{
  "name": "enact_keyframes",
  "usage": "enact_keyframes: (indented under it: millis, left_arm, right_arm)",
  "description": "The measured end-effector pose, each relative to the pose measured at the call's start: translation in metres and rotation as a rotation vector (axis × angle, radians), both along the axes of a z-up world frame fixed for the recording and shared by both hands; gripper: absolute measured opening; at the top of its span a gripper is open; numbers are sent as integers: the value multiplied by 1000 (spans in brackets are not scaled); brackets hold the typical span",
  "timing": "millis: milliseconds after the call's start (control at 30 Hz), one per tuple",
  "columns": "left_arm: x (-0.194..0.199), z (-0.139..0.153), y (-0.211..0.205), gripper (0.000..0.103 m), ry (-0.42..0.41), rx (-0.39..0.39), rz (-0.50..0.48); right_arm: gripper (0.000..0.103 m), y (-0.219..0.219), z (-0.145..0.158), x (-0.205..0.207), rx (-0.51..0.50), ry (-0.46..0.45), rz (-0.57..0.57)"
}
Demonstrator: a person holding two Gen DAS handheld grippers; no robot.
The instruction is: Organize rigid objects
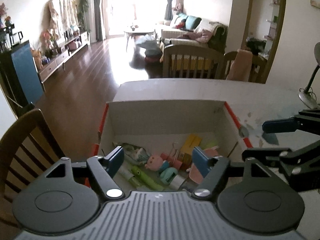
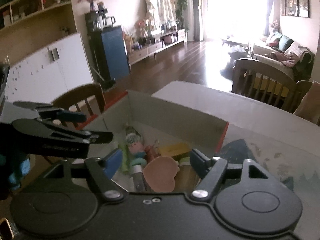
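Note:
An open cardboard box (image 1: 166,118) with red edges stands on the table and holds several small objects: a pink pig figure (image 1: 155,161), a green tube (image 1: 145,177), a teal toy (image 1: 169,175), a yellow block (image 1: 192,143) and a pink heart-shaped piece (image 2: 161,175). My left gripper (image 1: 158,160) hovers over the box's near side, open and empty. My right gripper (image 2: 156,160) also hovers over the box (image 2: 176,112), open and empty. The right gripper shows at the right of the left wrist view (image 1: 280,140).
The table (image 1: 270,100) carries a desk lamp base (image 1: 308,98) at the far right. Wooden chairs (image 1: 190,60) stand behind the table and one (image 1: 22,140) to the left. The table's patterned surface (image 2: 270,156) lies right of the box.

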State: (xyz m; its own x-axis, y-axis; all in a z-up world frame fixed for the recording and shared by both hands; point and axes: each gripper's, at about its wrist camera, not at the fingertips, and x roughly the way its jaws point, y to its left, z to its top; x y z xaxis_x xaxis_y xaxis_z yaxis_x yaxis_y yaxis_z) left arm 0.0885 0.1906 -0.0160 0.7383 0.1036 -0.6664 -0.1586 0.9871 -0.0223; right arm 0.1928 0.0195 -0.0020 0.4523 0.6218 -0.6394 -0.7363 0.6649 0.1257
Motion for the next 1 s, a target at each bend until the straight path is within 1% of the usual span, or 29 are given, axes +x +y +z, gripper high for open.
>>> enact_keyframes:
  millis: [133, 167, 233, 300, 467, 533, 600, 700, 733, 767, 800, 1000]
  left_arm:
    - [-11, 10, -2, 75, -26, -2, 4]
    - [-13, 13, -3, 77, -32, -5, 6]
    - [-18, 17, -5, 81, -47, -3, 9]
    - [-24, 20, -7, 81, -61, -9, 15]
    - [-37, 29, -11, 82, -99, -32, 18]
    - [-41, 30, -13, 84, -107, -41, 15]
    - [-45, 30, -15, 86, -114, -44, 18]
    - [-49, 29, -17, 90, -113, -60, 29]
    - [-50, 28, -18, 94, -113, -65, 32]
    - [-51, 27, -19, 100, -113, -69, 33]
    - [-52, 27, -20, 102, -113, -70, 34]
    - [-58, 20, -24, 103, -96, -94, 44]
  right_arm:
    - [83, -10, 10, -6, 56, -8, -14]
    - [86, -12, 11, -7, 67, -11, -18]
    - [86, -16, 14, -11, 89, -13, -19]
    - [91, -19, 16, -14, 102, -17, -21]
    - [97, -29, 19, -20, 156, -23, -27]
    - [98, -33, 19, -23, 168, -28, -31]
    - [102, -37, 18, -24, 181, -25, -40]
    - [103, -42, 17, -24, 194, -20, -53]
    - [103, -43, 16, -25, 195, -19, -57]
    - [103, -43, 16, -25, 196, -19, -62]
    - [103, -44, 16, -26, 198, -18, -68]
    - [103, -53, 13, -34, 200, -21, -84]
